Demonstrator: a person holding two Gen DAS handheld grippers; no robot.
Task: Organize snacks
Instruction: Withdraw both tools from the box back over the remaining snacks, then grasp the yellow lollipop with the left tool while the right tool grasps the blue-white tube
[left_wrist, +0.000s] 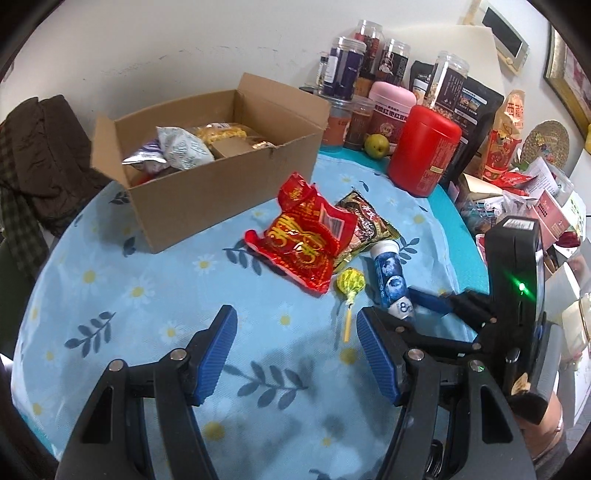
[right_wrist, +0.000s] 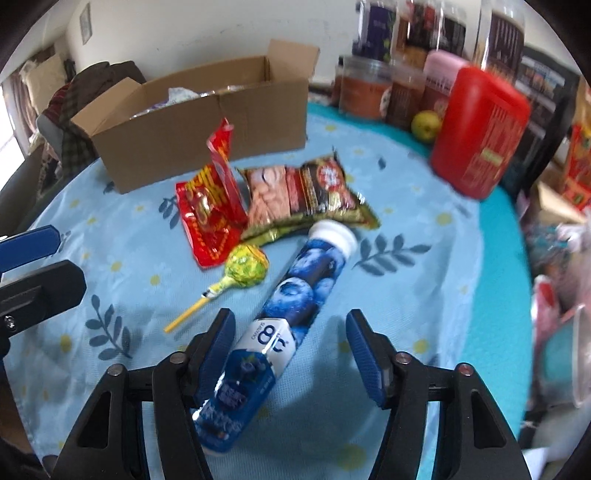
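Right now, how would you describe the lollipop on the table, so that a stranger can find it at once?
Start at the open cardboard box on the blue flowered tablecloth. In front of it lie a red packet and a blue blueberry tube. The lollipop lies between these two, the only thing there on a stick, with a round yellow-green wrapped head.

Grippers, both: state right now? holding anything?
Left gripper: open, holding nothing, above the tablecloth.
Right gripper: open, straddling the blue tube lying on the table, not clamped on it.
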